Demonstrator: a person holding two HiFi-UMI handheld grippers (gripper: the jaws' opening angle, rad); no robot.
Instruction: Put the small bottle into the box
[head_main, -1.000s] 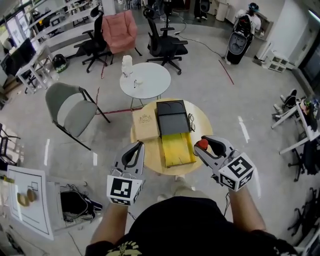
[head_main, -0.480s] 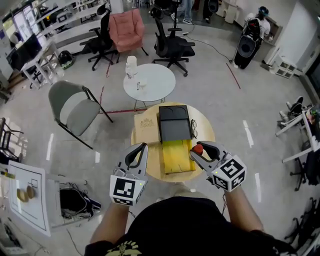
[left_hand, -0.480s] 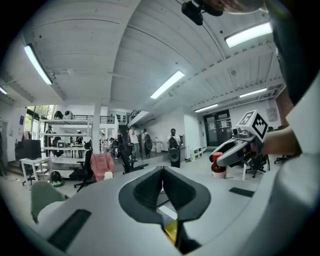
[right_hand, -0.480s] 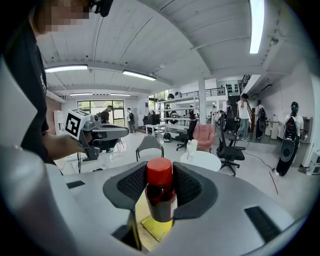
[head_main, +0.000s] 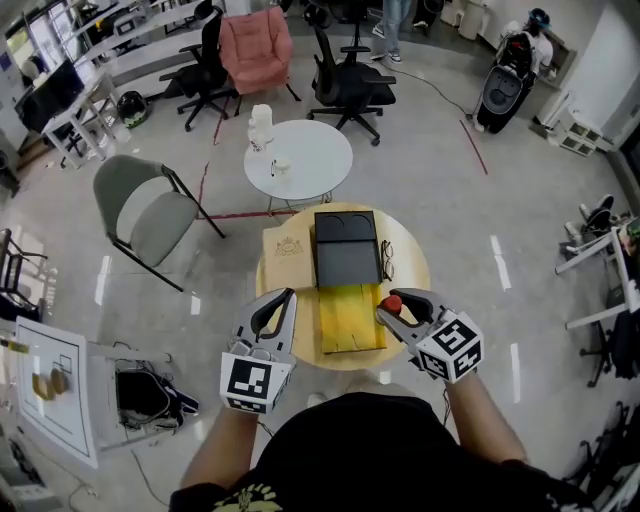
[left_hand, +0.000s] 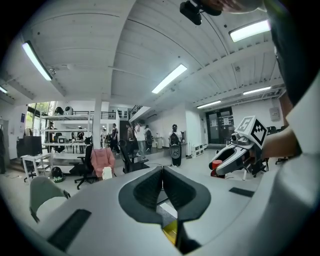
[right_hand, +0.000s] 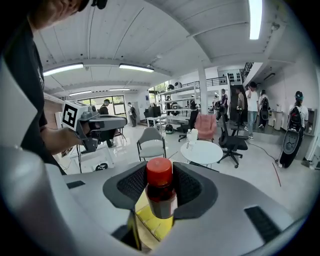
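Hidden under right gripper (head_main: 393, 308) in head view: bottle (head_main: 391, 301) body below cap. Too small to tell: thin dark item (head_main: 386, 260) right of box (head_main: 348, 320). Unreadable: emblem on tan slab (head_main: 288, 256) left of box.

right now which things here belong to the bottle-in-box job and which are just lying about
Job: bottle, held in the shut right gripper; open yellow-lined box on the round table.
Lying about: tan case, left gripper (shut, empty), white table, grey chair, pink chair.
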